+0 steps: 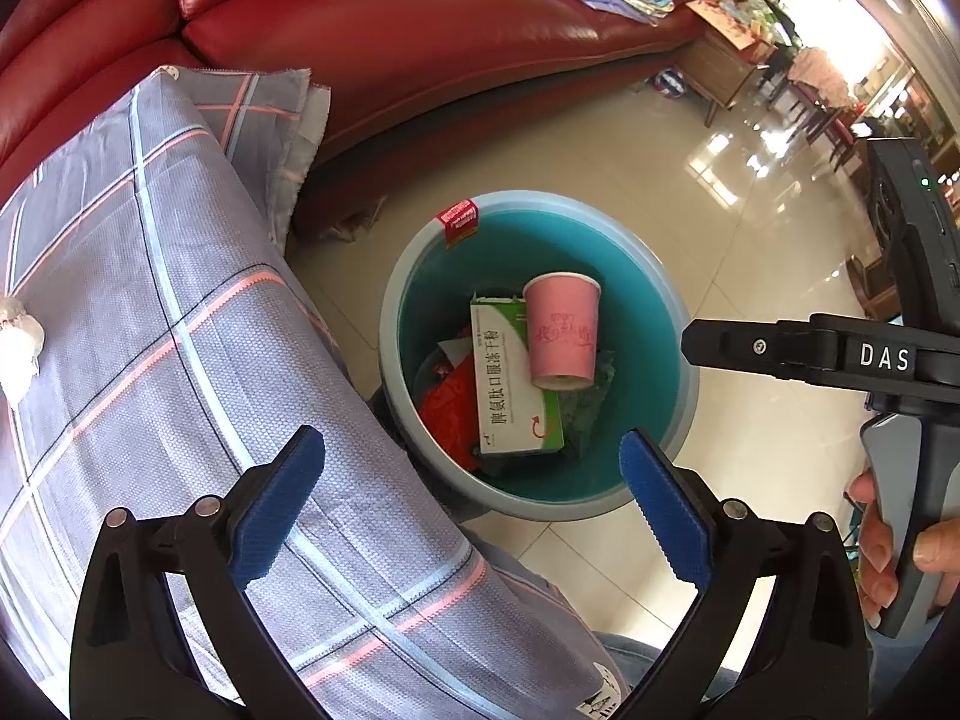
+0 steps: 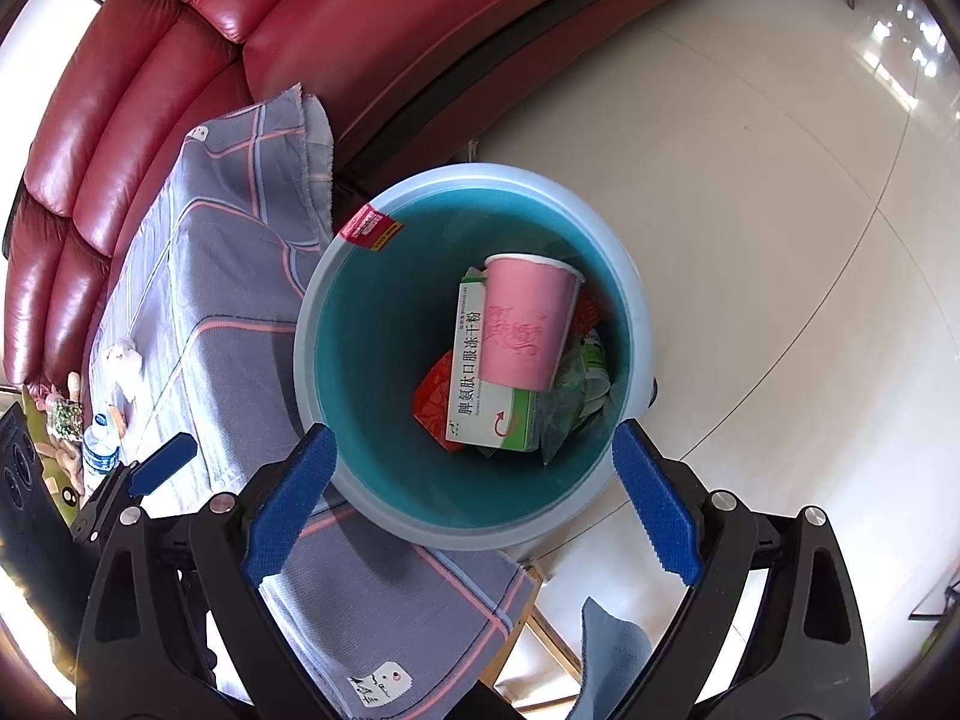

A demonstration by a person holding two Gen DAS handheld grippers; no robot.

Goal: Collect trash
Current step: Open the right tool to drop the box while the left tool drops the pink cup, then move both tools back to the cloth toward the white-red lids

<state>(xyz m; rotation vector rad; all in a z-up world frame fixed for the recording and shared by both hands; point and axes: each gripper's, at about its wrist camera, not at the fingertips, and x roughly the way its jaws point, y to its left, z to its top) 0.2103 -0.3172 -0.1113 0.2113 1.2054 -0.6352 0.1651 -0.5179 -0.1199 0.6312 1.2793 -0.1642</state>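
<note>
A teal bin with a pale blue rim [image 1: 387, 324] [image 2: 312, 312] stands on the floor beside the covered table. Inside, a pink paper cup [image 1: 561, 330] [image 2: 528, 324] lies on a white and green medicine box [image 1: 510, 396] [image 2: 480, 402], over red and green wrappers. My left gripper [image 1: 471, 450] hovers above the bin's near-left edge, open and holding nothing. My right gripper [image 2: 474, 438] is directly over the bin, open and holding nothing. A white crumpled tissue [image 1: 18, 348] [image 2: 123, 360] lies on the cloth.
A grey checked cloth [image 1: 180, 300] [image 2: 240, 312] covers the table left of the bin. A red leather sofa [image 1: 390, 48] [image 2: 360, 18] curves behind. A water bottle [image 2: 99, 450] stands at the table's far end. Glossy tiled floor [image 1: 750, 228] spreads to the right.
</note>
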